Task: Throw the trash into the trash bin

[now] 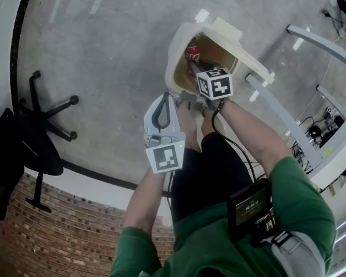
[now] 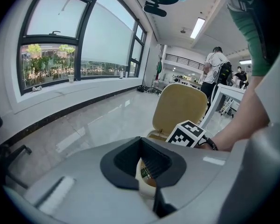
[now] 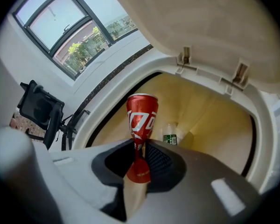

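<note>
A cream trash bin (image 1: 176, 56) stands on the floor ahead with its lid (image 3: 210, 27) tipped back. My right gripper (image 1: 194, 68) is over the bin's mouth, shut on a red can (image 3: 141, 120) that is crushed at the waist; the can's top pokes out past the jaws. Inside the bin, on the yellow liner, lies a clear bottle with a green label (image 3: 170, 136). My left gripper (image 1: 165, 98) hovers just short of the bin's near rim. It is shut on a pale container with a green label (image 2: 146, 177), mostly hidden between the jaws.
A black office chair (image 1: 34, 137) stands to the left by a brick-faced wall base (image 1: 63, 235). White desk legs (image 1: 282, 114) and cables run to the right of the bin. Windows (image 2: 56, 50) line the far wall, and a person (image 2: 215, 64) stands far off.
</note>
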Motion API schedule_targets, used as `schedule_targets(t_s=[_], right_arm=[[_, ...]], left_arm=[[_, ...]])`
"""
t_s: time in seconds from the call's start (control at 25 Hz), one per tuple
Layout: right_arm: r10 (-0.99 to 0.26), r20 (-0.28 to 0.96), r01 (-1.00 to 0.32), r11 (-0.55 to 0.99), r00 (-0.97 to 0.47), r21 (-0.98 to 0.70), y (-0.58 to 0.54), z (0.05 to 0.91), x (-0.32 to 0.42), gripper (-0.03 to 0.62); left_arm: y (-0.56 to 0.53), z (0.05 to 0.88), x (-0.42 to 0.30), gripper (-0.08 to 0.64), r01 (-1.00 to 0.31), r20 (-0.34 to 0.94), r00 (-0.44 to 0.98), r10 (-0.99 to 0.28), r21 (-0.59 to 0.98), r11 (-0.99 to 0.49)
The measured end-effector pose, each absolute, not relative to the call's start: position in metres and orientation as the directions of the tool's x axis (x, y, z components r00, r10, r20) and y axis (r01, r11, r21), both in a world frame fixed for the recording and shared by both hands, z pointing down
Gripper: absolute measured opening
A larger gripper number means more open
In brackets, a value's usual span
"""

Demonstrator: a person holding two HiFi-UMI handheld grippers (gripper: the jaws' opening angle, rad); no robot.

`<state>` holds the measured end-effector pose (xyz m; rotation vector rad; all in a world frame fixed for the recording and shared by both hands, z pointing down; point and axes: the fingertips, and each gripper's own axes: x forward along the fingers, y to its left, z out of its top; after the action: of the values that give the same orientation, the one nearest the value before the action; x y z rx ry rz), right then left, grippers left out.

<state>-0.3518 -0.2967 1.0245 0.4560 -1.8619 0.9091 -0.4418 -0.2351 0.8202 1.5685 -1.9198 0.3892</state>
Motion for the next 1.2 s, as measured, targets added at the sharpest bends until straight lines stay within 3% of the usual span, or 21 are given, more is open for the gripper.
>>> schedule_targets(t_s=[0.52,1.2], right_arm=[[0.088,0.914,-0.707,0.607,-0.396,-0.364,-0.296,1.074,-0.359,0.069],[0.077,0.901,-0.717,0.579,-0.427,-0.389,-0.303,1.084,-0.364,0.101]], left_arm=[[-0.215,0.842,-0.446,0.006,-0.952,0.648,-0.119,-0.752,0.141,0.273],[-0.215,0.847,-0.45,0.006,-0.954,0.657,-0.121,-0.744,0.13,0.27]])
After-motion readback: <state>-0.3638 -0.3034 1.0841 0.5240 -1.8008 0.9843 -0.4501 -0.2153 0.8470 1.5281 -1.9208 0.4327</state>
